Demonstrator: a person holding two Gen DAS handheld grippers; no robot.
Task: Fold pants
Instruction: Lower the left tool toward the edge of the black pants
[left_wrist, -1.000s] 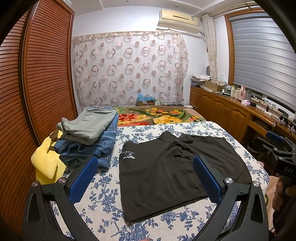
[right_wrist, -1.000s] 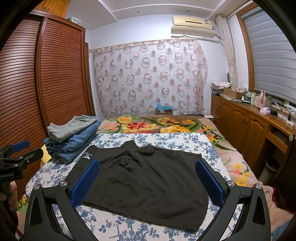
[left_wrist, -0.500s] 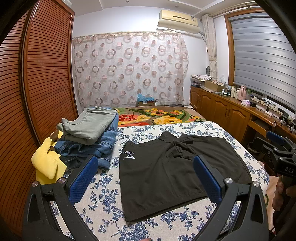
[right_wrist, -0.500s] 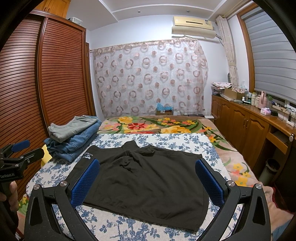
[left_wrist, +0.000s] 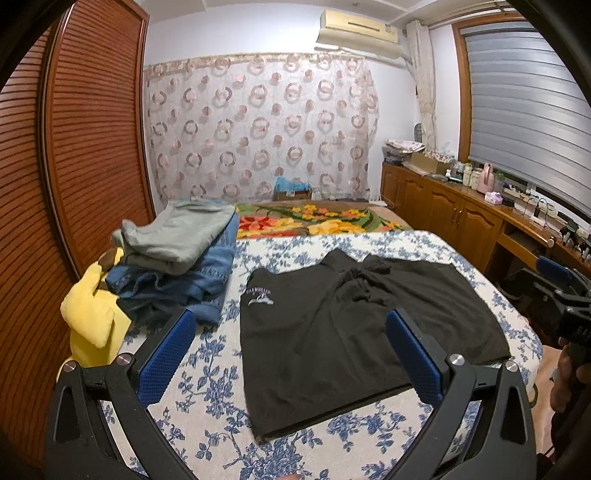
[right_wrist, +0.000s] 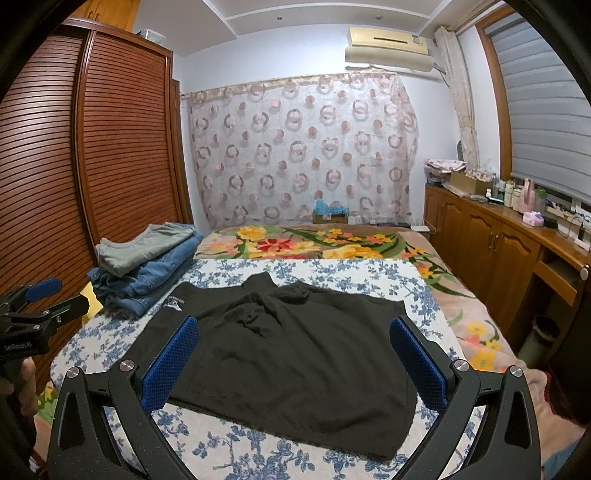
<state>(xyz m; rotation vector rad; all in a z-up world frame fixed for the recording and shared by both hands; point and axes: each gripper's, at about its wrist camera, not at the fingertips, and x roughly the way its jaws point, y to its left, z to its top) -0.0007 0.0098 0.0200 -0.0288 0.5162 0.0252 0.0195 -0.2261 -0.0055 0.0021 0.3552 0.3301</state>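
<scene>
Lying spread on the blue-flowered bedspread (right_wrist: 332, 269), the black pants (right_wrist: 295, 354) occupy the near middle of the bed, one side carrying a small pale logo (left_wrist: 258, 297) toward the left. We see the cloth mostly flat, with a bunched ridge of wrinkles near its far edge; whether it is already doubled leg over leg we cannot tell, since the outline reads as one broad dark panel. We judge the folding to be at or near its start: no edge is lifted and nothing is gripped.

The left gripper (left_wrist: 288, 354) hovers above the near left part of the pants with its blue pads wide apart and nothing between them. The right gripper (right_wrist: 295, 362) hangs over the near middle of the garment, likewise spread and empty, clear of the cloth.

Beside the pants, at the left of the bed, stands a pile of folded clothes (left_wrist: 177, 266), grey over blue denim, next to a yellow cushion (left_wrist: 92, 317). We take this pile as finished work, leaving the black pair still to fold and stack.
</scene>
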